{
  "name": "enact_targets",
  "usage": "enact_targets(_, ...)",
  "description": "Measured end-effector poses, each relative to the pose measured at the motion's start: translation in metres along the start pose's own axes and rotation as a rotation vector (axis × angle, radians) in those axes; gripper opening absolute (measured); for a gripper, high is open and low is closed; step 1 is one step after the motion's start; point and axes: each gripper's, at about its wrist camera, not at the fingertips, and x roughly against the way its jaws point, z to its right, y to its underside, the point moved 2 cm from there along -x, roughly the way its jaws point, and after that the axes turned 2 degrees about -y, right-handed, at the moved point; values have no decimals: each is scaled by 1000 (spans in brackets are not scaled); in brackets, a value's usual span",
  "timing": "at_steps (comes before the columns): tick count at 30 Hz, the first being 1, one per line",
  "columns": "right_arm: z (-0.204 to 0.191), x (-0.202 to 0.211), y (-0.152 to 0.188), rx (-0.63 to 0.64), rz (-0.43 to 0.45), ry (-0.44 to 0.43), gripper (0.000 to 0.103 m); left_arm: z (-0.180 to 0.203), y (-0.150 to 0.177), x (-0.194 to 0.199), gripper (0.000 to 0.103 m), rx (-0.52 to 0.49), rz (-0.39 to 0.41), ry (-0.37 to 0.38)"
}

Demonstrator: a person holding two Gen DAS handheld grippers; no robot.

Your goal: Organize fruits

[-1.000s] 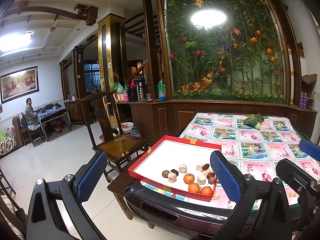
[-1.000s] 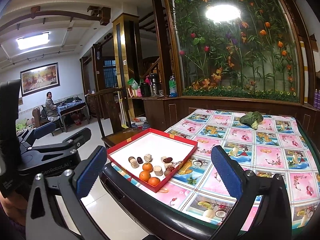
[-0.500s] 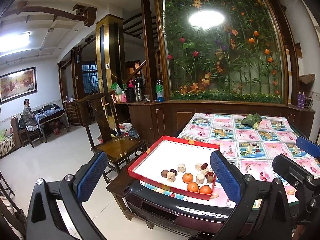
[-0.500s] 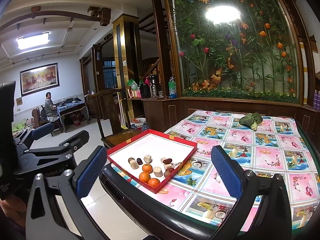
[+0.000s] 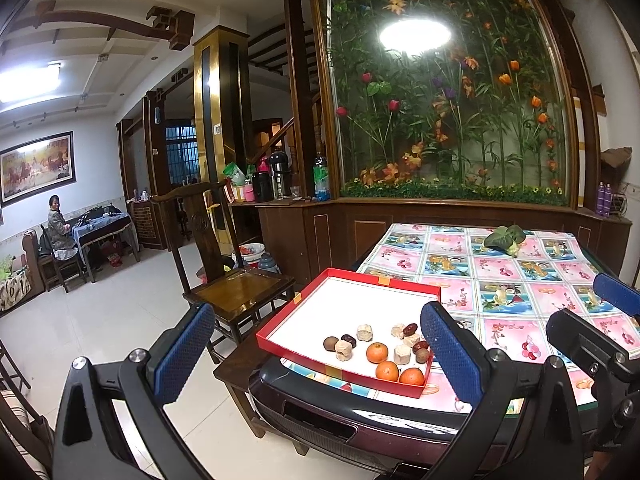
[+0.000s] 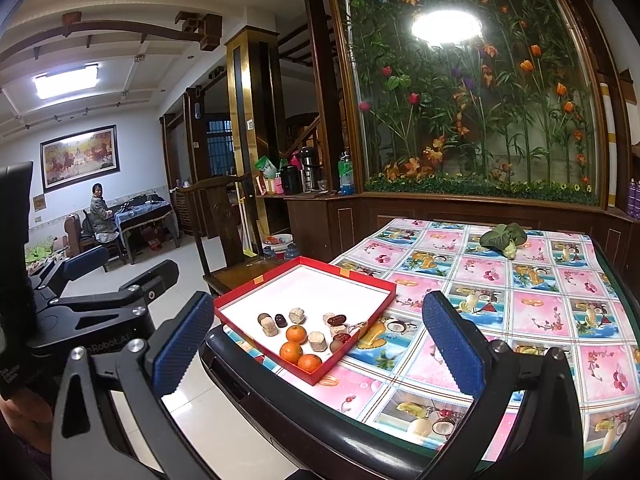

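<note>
A red tray [image 5: 344, 378] with a white floor sits at the table's near left corner. Three oranges [image 5: 377, 352] lie at its near end, among dark red dates [image 5: 410, 329], beige chunks [image 5: 364, 333] and brown round fruits [image 5: 330, 344]. My left gripper [image 5: 316, 350] hangs open in front of the table edge, short of the tray and holding nothing. In the right wrist view the same tray [image 6: 316, 292] and oranges [image 6: 296, 334] lie ahead, left of centre. My right gripper [image 6: 318, 344] is open and empty too.
A leafy green vegetable [image 6: 503, 236] lies at the far end of the patterned tablecloth [image 6: 520, 308]. A wooden chair [image 5: 236, 288] stands left of the table. A seated person [image 5: 58, 228] is far across the room. A cabinet with bottles [image 5: 288, 188] backs the table.
</note>
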Motion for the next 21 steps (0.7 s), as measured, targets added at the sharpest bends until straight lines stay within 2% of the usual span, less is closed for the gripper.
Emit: enact_targets(21, -3, -2, 3, 1, -5, -1, 103, 0, 7, -1, 103, 6, -22, 31)
